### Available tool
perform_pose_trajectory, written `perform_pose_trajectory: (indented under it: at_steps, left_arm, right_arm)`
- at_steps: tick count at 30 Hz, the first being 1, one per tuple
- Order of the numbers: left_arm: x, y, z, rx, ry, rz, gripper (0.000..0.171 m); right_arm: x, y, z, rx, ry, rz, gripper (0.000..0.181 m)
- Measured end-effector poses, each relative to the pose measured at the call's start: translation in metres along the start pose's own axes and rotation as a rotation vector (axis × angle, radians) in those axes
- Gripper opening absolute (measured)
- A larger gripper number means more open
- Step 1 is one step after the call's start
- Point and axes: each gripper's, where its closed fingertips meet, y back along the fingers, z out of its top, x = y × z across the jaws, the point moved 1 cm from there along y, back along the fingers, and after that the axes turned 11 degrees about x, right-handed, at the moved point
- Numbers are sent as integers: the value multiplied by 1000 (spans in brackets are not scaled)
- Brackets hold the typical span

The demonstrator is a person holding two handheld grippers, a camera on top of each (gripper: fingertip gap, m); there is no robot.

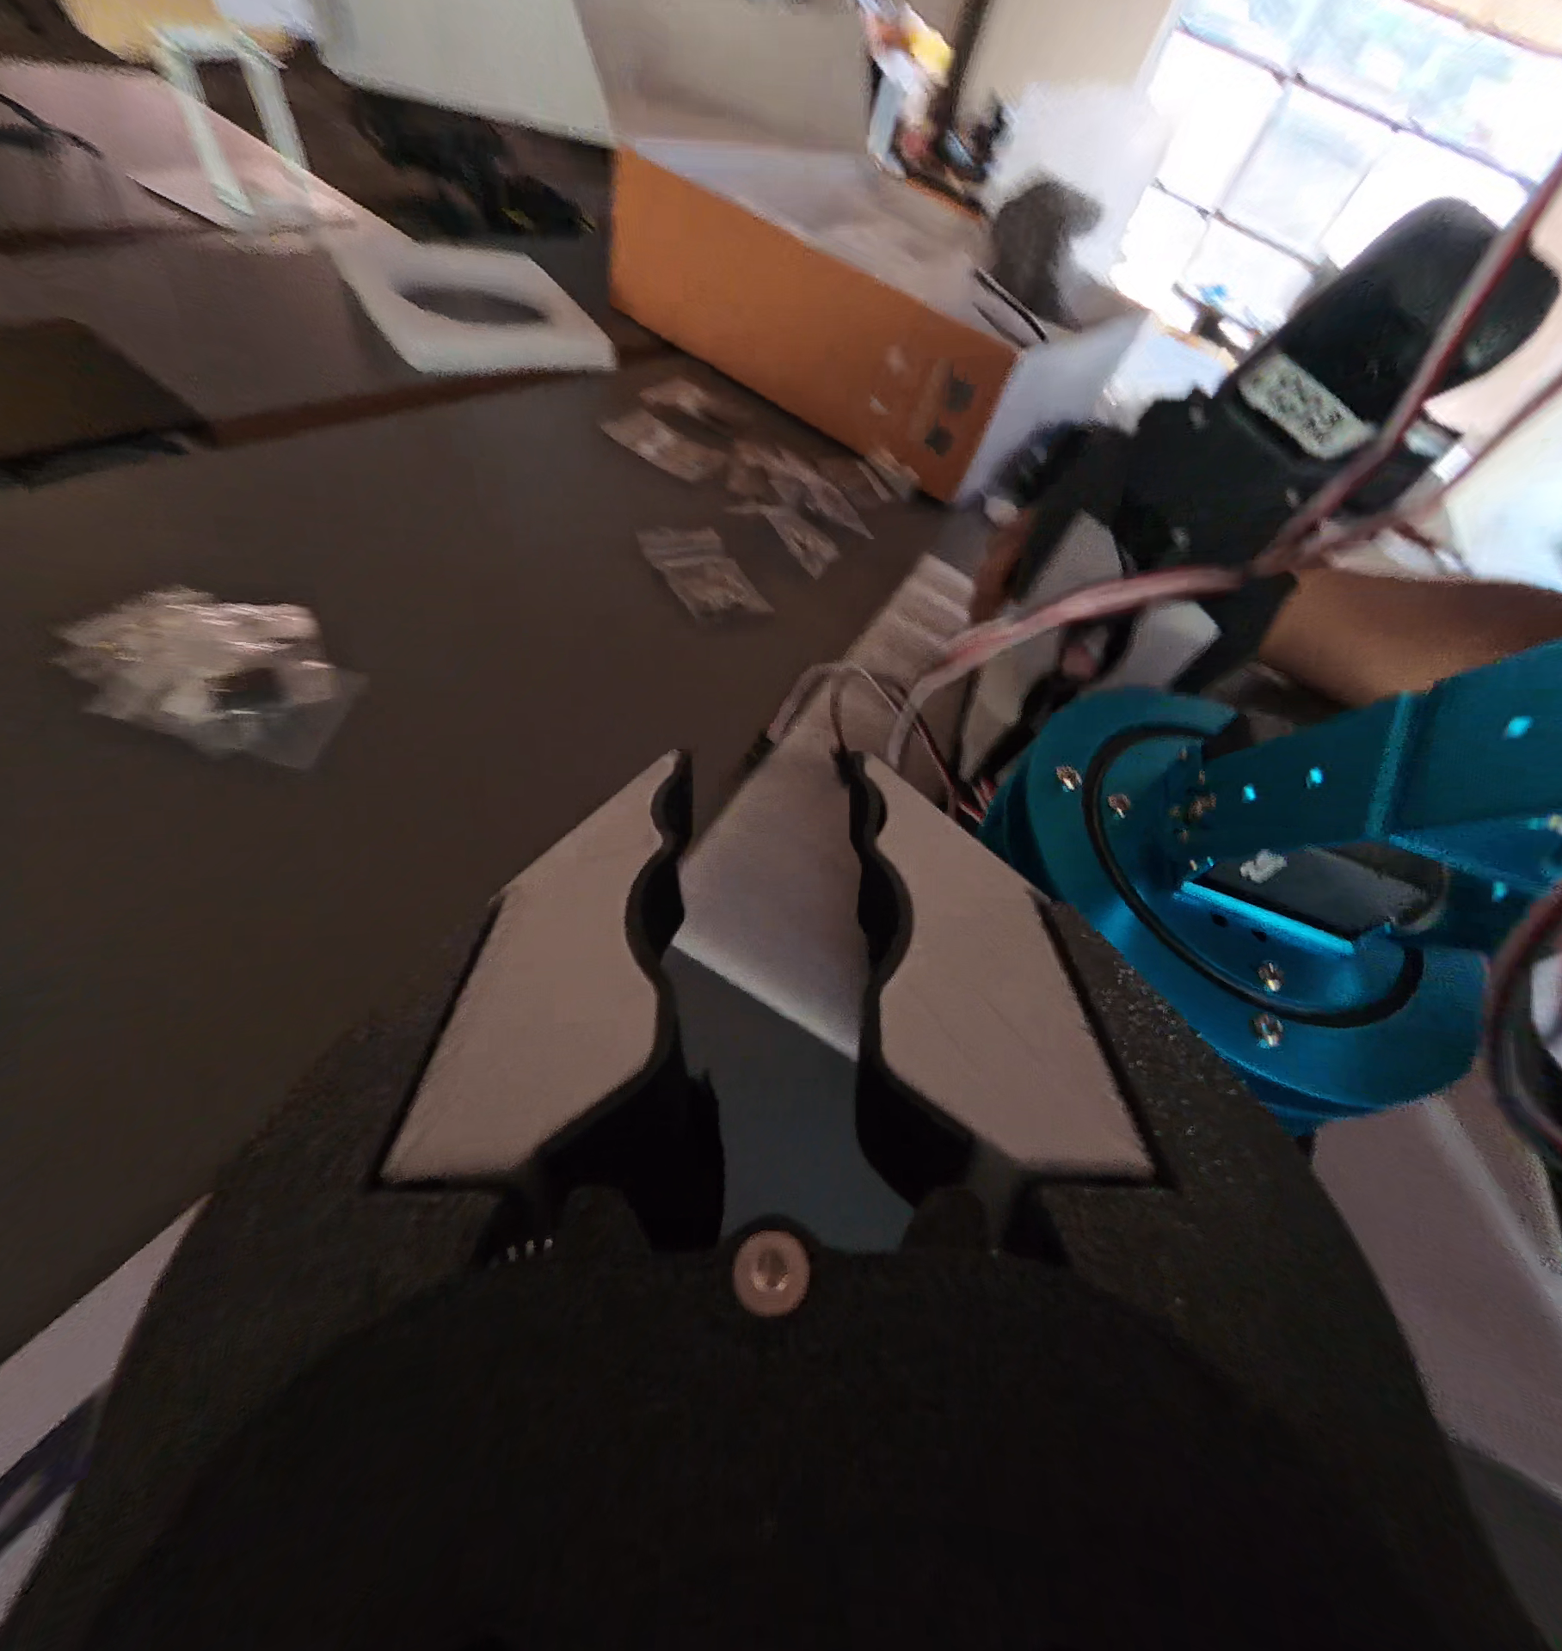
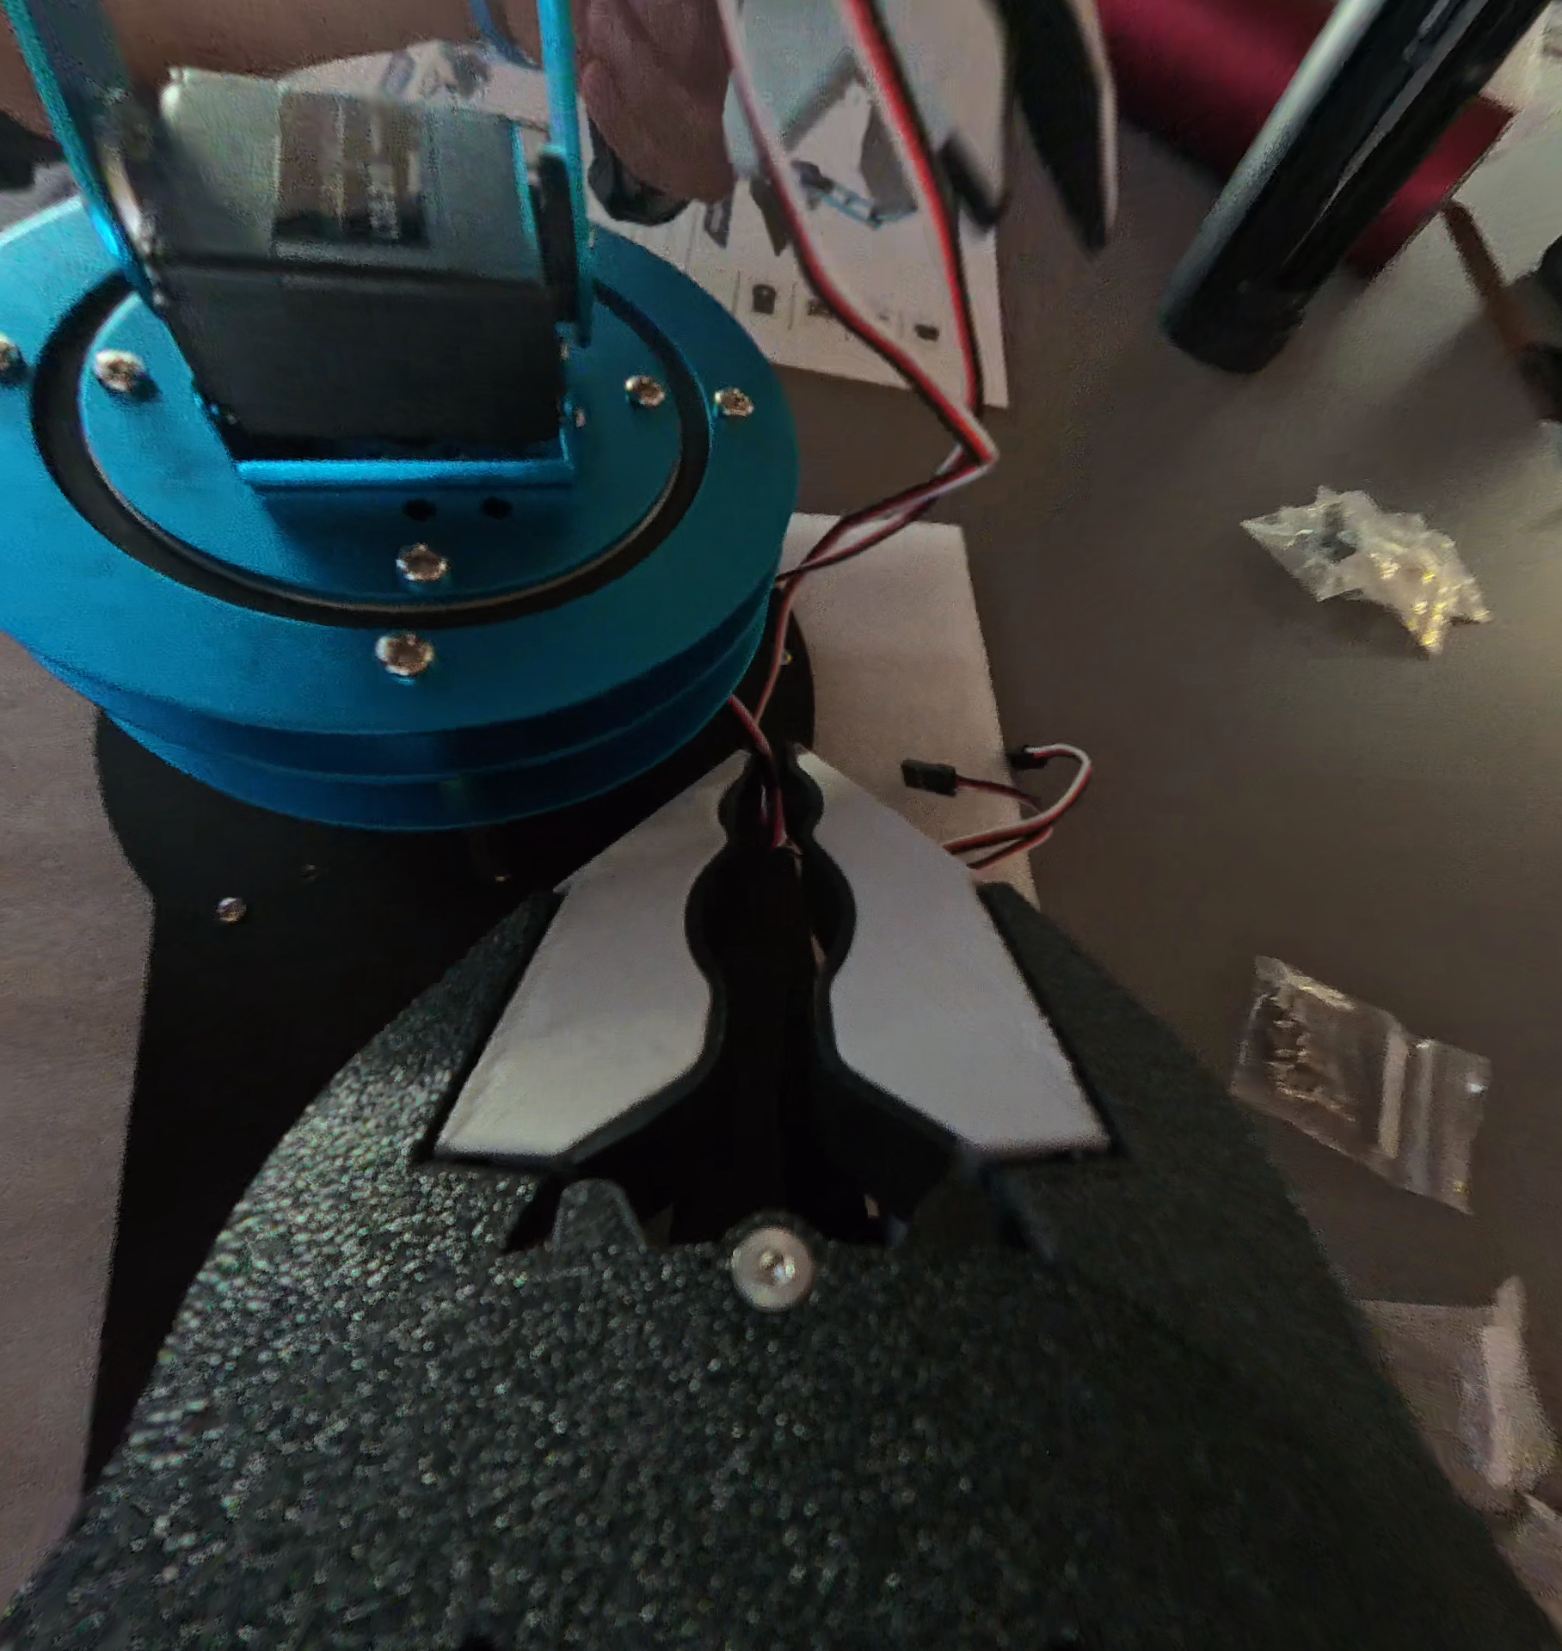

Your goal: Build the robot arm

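The servo wires were pinched in the nearly clenched right gripper, running far-left toward the blue turntable base, while the left gripper was held released, empty.

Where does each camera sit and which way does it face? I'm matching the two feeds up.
Left wrist view: on the left gripper, jaws apart; faces across the dark table; blue round base, right gripper and a forearm beyond.
Right wrist view: on the right gripper, narrowed around servo wires; looks down at the base.
Shared: base, wires, table, plastic bags.
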Motion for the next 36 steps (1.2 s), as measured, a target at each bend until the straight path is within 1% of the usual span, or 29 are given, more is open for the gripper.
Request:
perform_pose_trajectory:
  at_steps: [2, 3, 5, 6, 7, 8, 10, 13, 15, 17, 19, 21, 23, 25, 28, 29, 32, 34, 36]
  left_arm:
    - [11, 26, 8, -136, 159, 57, 34]
    - [13, 42, 6, -195, 242, 70, 33]
    - [11, 79, -5, -303, 318, 148, 33]
    - [10, 96, -13, -327, 340, 204, 32]
    - [5, 108, -21, -322, 346, 236, 32]
    - [-1, 114, -27, -290, 337, 244, 32]
    - [-11, 107, -36, -141, 322, 220, 29]
    - [-19, 73, -46, 136, 288, 155, 27]
    - [-18, 49, -60, 294, 257, 114, 25]
    - [-17, 30, -70, 349, 301, 45, 23]
    - [-22, 18, -84, 410, 320, -4, 24]
    - [-35, 12, -92, 408, 287, -53, 23]
    - [-51, 6, -91, 354, 314, -134, 23]
    - [-59, 1, -89, 311, 317, -176, 23]
    - [-63, -6, -88, 301, 288, -218, 25]
    - [-63, -8, -86, 293, 303, -243, 21]
    - [-66, -12, -89, 331, 339, -322, 19]
    - [-67, -12, -90, 341, 336, -341, 18]
    - [-68, -12, -90, 338, 338, -340, 18]
  right_arm:
    - [0, 3, 2, -20, -22, 33, 3]
    - [1, 4, 2, -29, -31, 48, 3]
    - [3, 8, 3, -46, -45, 79, 2]
    - [4, 10, 4, -56, -55, 91, 2]
    - [4, 11, 4, -64, -63, 103, 2]
    - [4, 13, 5, -71, -71, 112, 2]
    - [3, 15, 7, -93, -82, 117, 3]
    - [2, 15, 6, -91, -97, 124, 2]
    - [1, 14, 5, -79, -111, 132, 2]
    - [2, 14, 5, -77, -127, 137, 2]
    - [2, 13, 5, -69, -112, 114, 3]
    - [3, 12, 2, -35, -135, 128, 2]
    - [5, 12, 0, -17, -181, 163, 2]
    - [6, 13, -1, -1, -257, 232, 2]
    - [10, 13, -5, 37, -400, 383, 2]
    - [10, 12, -7, 53, -436, 412, 2]
    - [7, 6, -5, 69, -512, 433, 2]
    - [13, -2, -12, 143, -525, 438, 2]
    - [14, -4, -12, 143, -534, 440, 1]
